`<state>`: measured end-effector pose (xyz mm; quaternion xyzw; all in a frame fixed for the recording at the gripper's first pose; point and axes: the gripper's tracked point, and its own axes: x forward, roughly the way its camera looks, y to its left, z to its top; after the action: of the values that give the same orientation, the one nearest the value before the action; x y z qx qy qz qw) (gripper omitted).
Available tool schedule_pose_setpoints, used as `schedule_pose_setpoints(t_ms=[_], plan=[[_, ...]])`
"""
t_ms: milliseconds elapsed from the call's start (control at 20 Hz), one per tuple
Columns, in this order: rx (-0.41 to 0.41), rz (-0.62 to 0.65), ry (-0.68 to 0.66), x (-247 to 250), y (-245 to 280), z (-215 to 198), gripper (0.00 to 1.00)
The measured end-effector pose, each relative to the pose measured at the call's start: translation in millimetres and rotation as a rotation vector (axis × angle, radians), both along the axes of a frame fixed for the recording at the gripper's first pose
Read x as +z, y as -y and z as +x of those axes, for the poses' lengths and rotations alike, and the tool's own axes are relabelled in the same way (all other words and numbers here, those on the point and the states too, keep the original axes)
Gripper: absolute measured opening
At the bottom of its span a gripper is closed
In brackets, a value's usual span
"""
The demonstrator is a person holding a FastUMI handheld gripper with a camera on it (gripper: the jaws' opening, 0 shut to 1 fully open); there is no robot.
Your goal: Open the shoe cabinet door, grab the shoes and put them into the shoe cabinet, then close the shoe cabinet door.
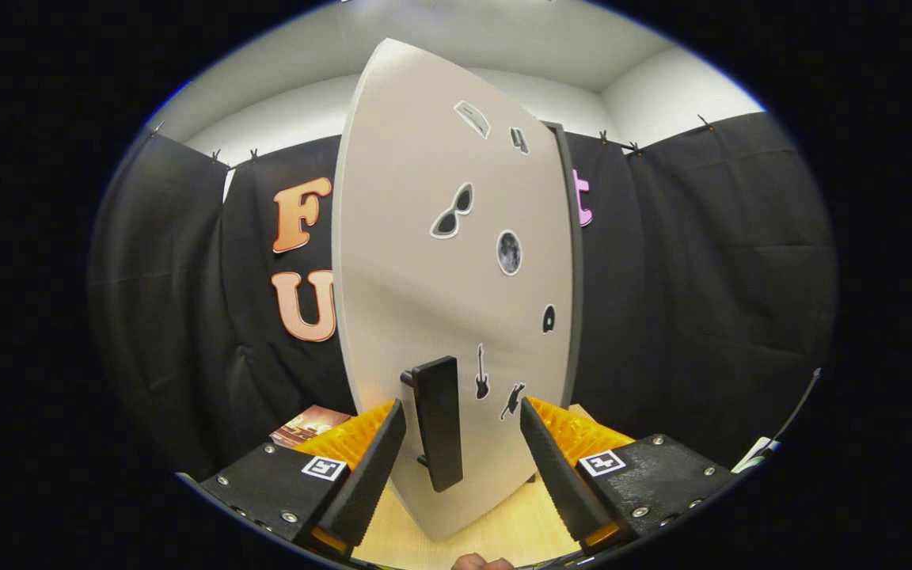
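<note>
A: Here's the door (424,261), swung edge-on just ahead of us, its one black handle (438,422) between our fingers.
B: Gripper (462,422) is wide open, touching nothing. We should close squarely on the handle's middle, then follow the hinge arc.
A: Count with me: one door, one handle, eight stickers (509,252) beyond the fingertips, by our reckoning.

Pale grey shoe cabinet door (424,261), stickered, swung edge-on; black bar handle (437,422) upright between open gripper (462,443) fingers, untouched.
</note>
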<state>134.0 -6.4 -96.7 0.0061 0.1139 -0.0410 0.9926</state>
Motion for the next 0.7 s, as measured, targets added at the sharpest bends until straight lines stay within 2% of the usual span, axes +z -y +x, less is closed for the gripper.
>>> schedule_pose_setpoints(t_ms=[300, 700], plan=[[0.064, -0.024, -0.010, -10.0, -43.0, 37.9, 0.92], [0.121, 0.016, -0.020, -29.2, -56.1, 99.6, 0.91]])
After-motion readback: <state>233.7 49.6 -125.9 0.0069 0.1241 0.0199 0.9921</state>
